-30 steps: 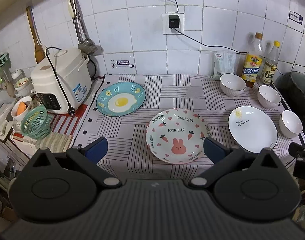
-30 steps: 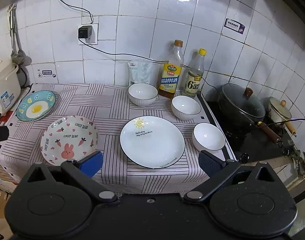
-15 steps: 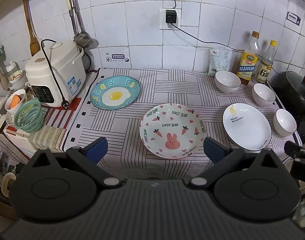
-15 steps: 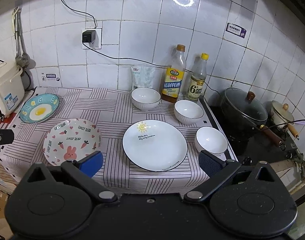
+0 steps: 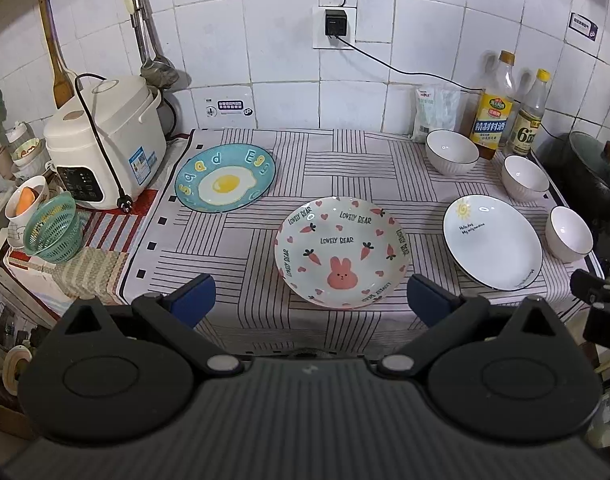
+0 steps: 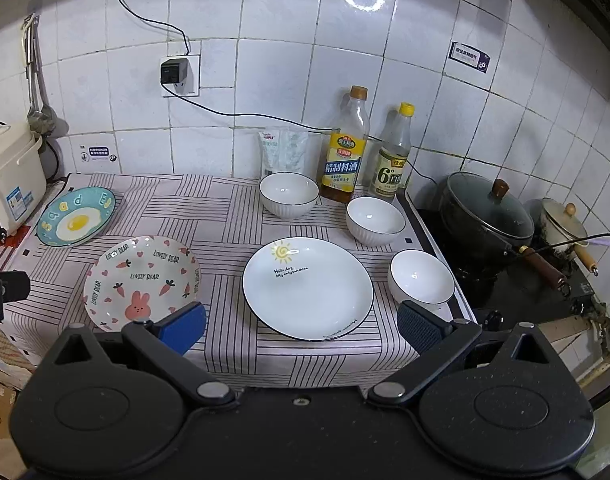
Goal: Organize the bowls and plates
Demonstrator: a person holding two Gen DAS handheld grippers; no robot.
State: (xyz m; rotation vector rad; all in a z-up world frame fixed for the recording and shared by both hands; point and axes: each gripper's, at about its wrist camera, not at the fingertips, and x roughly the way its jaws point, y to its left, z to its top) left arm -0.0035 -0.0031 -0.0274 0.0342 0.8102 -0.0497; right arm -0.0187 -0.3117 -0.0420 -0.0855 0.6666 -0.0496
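Note:
Three plates lie on the striped cloth: a blue fried-egg plate point(image 5: 225, 178) point(image 6: 77, 216) at the left, a pink rabbit plate point(image 5: 342, 251) point(image 6: 141, 280) in the middle and a white sun plate point(image 5: 492, 242) point(image 6: 307, 287) at the right. Three white bowls stand beyond and beside the white plate: a far bowl point(image 5: 451, 152) point(image 6: 289, 194), a middle bowl point(image 5: 525, 178) point(image 6: 375, 220) and a near bowl point(image 5: 569, 233) point(image 6: 421, 282). My left gripper point(image 5: 311, 300) hangs open off the counter's front edge, before the rabbit plate. My right gripper point(image 6: 301, 324) is open too, before the white plate. Both are empty.
A rice cooker point(image 5: 105, 140) with a loose plug and a green basket point(image 5: 55, 227) stand at the left. Two bottles point(image 6: 345, 148) and a packet point(image 6: 283, 152) line the tiled wall. A lidded black pot point(image 6: 487, 216) and a small white pot point(image 6: 561, 224) sit on the stove at the right.
Both grippers have drawn back and up from the counter, so plates and bowls look smaller and lower. Nothing on the cloth has moved; both grippers stay open.

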